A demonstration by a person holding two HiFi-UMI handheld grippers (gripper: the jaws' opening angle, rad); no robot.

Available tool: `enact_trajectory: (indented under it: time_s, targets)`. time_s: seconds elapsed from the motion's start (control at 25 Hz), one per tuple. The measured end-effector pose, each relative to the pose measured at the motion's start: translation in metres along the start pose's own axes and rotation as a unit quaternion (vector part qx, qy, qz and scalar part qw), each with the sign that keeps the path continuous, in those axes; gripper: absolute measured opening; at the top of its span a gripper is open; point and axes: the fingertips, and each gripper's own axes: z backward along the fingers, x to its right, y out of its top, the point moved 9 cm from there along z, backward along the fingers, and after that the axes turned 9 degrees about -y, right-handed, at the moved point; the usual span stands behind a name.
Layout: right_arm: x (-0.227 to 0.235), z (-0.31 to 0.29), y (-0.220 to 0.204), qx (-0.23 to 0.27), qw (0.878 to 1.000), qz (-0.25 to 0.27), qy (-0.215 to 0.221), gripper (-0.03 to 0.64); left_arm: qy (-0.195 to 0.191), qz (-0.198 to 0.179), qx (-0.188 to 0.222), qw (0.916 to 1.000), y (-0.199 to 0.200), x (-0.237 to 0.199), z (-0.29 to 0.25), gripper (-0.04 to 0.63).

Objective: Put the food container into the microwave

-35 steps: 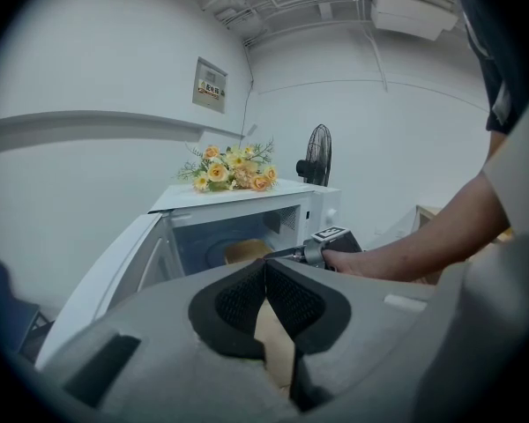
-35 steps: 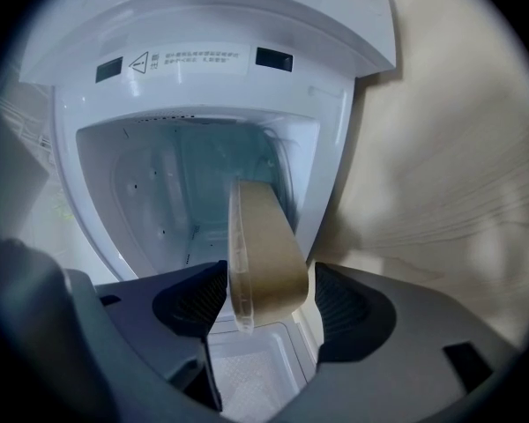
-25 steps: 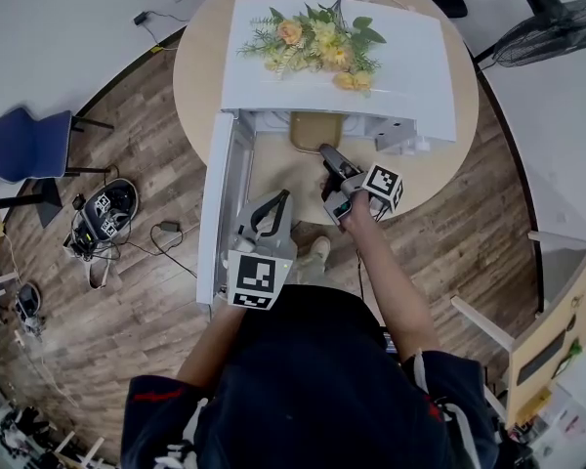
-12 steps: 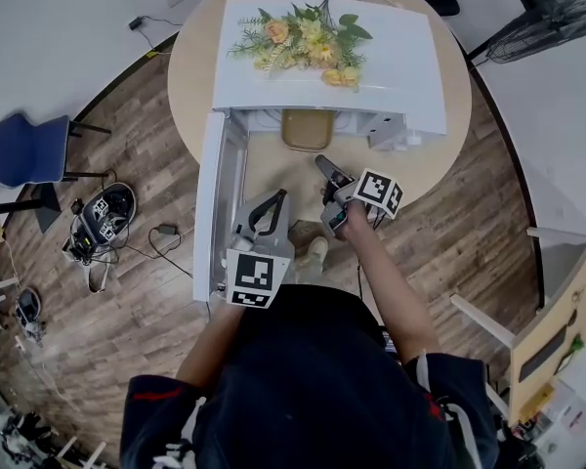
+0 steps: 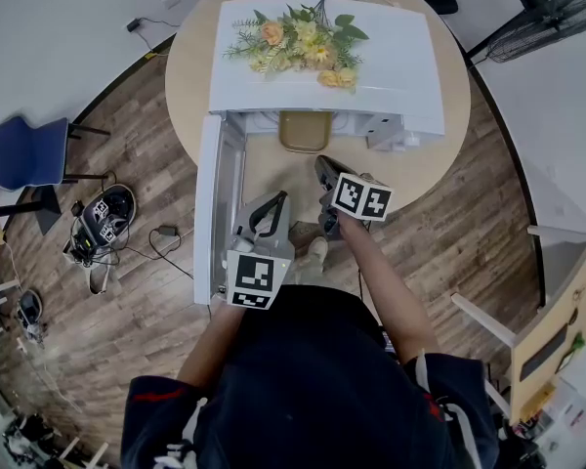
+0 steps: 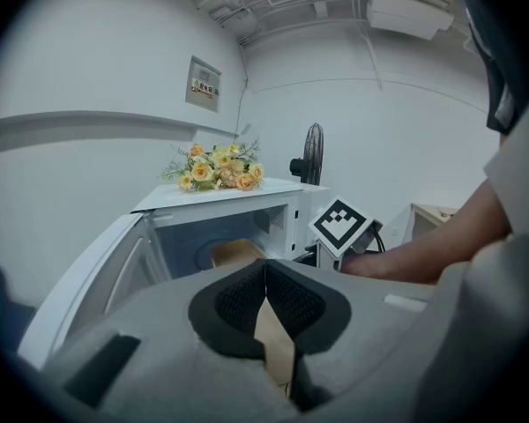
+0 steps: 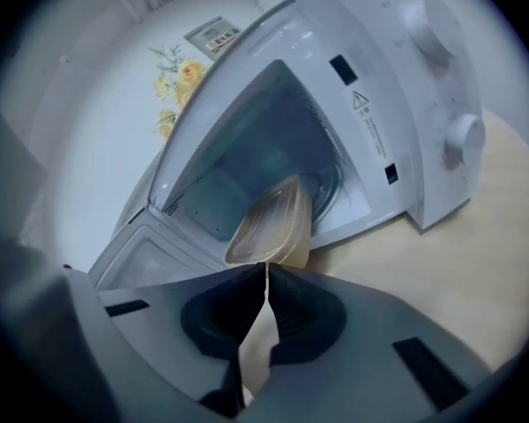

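Seen from above: white microwave [image 5: 322, 66] on a round tan surface [image 5: 439, 164], upper centre of the frame, door [image 5: 207, 213] swung fully open toward the lower left. Inside the open cavity, close behind its front edge, the tan food container [image 5: 305, 130], clear of both claws. On the microwave's top, a spray of yellow and peach flowers [image 5: 293, 42].

Just below the cavity mouth, at frame centre, the right claw [image 5: 322, 164], aimed up-frame at the container and stopping short of it, square-patterned marker cube [image 5: 361, 196] riding behind the tips. Jaws just now closing, met along a thin seam, nothing between them. From that claw's own camera, the container just beyond the fingertips and apart from them, the microwave's two knobs at upper right.

At lower centre, left of the right claw, the left claw [image 5: 273, 203], beside the open door and pointing up-frame. Jaws pressed together at the tips, gripping nothing. From its camera, the cavity and container ahead at mid-frame, the right claw's marker cube to the right, a bare forearm behind it.

Around the surface, wood-plank floor [image 5: 137, 311]. At far left, a blue chair [image 5: 29, 149]; at upper right, a black fan [image 5: 557, 13].
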Motion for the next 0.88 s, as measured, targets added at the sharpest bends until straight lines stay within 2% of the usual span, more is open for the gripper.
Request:
enact_trajectory:
  time_s: [0.08,0.16,0.88]
  targets:
    - [-0.007,-0.001,0.002,0.003,0.999,0.037,-0.009,0.017,0.000,0.001,-0.001,1.0000,0.000,-0.001,0.000,0.017]
    - [-0.010,-0.003,0.002,0.003,0.999,0.052,-0.009,0.017,-0.001,0.002,-0.002,1.0000,-0.001,-0.001,0.000,0.017]
    - [-0.011,-0.025,0.022,0.001,0.996,0.082,-0.025,0.015,0.000,0.010,-0.011,0.9999,-0.004,-0.008,-0.006,0.017]
